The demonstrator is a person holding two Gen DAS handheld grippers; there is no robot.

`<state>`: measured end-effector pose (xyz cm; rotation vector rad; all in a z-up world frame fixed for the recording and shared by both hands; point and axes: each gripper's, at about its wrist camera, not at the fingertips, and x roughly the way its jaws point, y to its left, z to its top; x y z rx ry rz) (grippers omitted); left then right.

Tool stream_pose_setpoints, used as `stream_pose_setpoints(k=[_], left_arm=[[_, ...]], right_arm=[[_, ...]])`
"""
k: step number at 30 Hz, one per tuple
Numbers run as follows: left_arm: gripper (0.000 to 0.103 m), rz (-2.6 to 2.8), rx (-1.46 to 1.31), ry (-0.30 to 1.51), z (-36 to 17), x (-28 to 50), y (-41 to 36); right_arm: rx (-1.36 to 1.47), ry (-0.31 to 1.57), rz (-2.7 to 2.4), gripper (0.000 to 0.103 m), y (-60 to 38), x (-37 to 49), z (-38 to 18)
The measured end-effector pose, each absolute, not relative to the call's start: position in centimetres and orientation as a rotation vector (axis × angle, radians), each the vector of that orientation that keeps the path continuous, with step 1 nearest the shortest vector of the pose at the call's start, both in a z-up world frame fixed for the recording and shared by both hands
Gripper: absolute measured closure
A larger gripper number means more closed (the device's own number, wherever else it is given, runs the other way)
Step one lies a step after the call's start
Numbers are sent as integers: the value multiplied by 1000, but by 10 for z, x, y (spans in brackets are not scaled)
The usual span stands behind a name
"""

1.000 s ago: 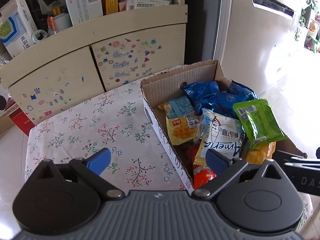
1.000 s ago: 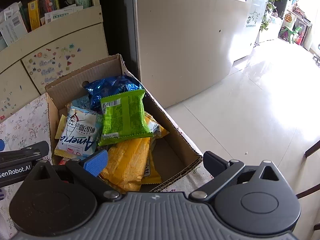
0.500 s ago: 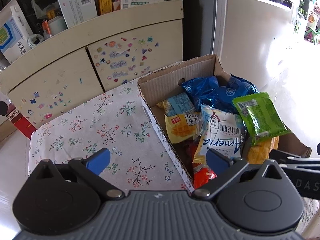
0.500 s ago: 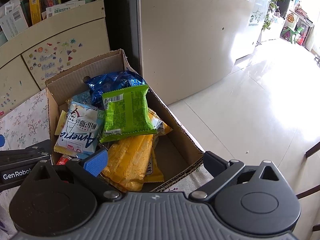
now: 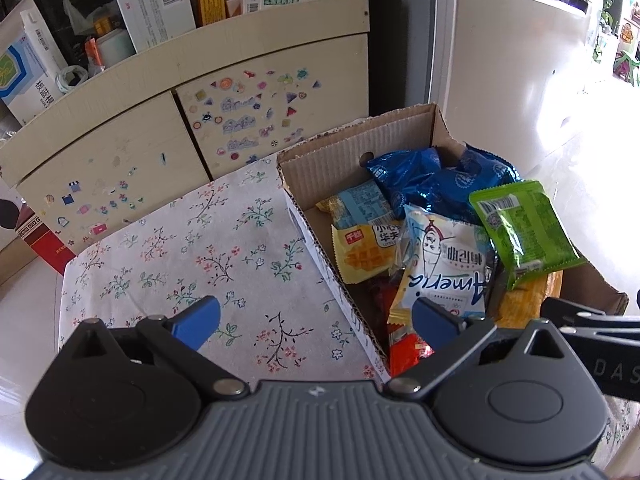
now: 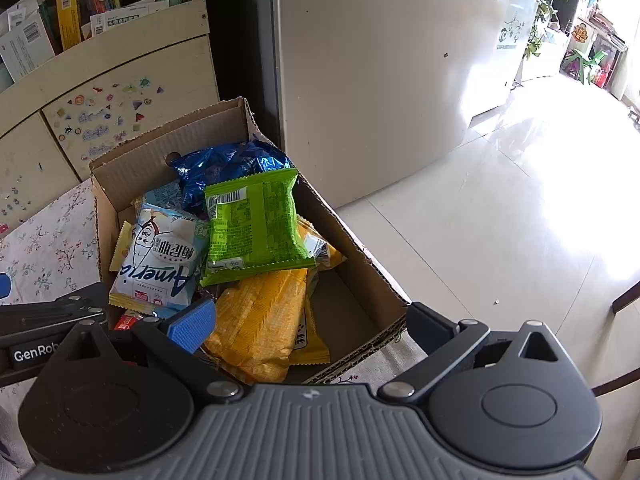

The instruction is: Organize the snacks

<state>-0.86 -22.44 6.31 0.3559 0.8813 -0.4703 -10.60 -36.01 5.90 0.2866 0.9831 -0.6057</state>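
An open cardboard box point(image 5: 344, 160) point(image 6: 168, 148) stands on the flowered tablecloth point(image 5: 192, 248) and holds several snack packets. On top lie a green packet point(image 5: 524, 228) point(image 6: 252, 224), a white-and-blue packet point(image 5: 444, 264) point(image 6: 160, 256), blue foil bags point(image 5: 432, 180) point(image 6: 224, 168) and a yellow packet point(image 6: 260, 328). My left gripper point(image 5: 316, 322) hangs open over the box's left wall, holding nothing. My right gripper point(image 6: 312, 322) is open above the box's near right corner, also holding nothing.
A cream cabinet point(image 5: 160, 128) with stickers stands behind the table, its shelf crowded with boxes point(image 5: 152, 4). A pale refrigerator point(image 6: 380, 80) rises right of the box. Shiny tiled floor point(image 6: 500, 200) spreads to the right. A red carton point(image 5: 40, 240) sits on the floor at left.
Both grippers have pulled back and risen slightly, so the box sits a bit farther off in both views. The packets have not moved, and both grippers remain open.
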Motion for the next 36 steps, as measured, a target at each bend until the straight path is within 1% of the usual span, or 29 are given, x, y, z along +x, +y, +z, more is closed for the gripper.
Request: stream_pose_setpoints(k=[19,36], left_arm=[[3,-449,360,854,67,-14,-216],[3,-375,336,850,67,-42,-155]], right_arm=[[289,974,-592,0,-352,-107,59],[280,915,-516,0,-302,-132,56]])
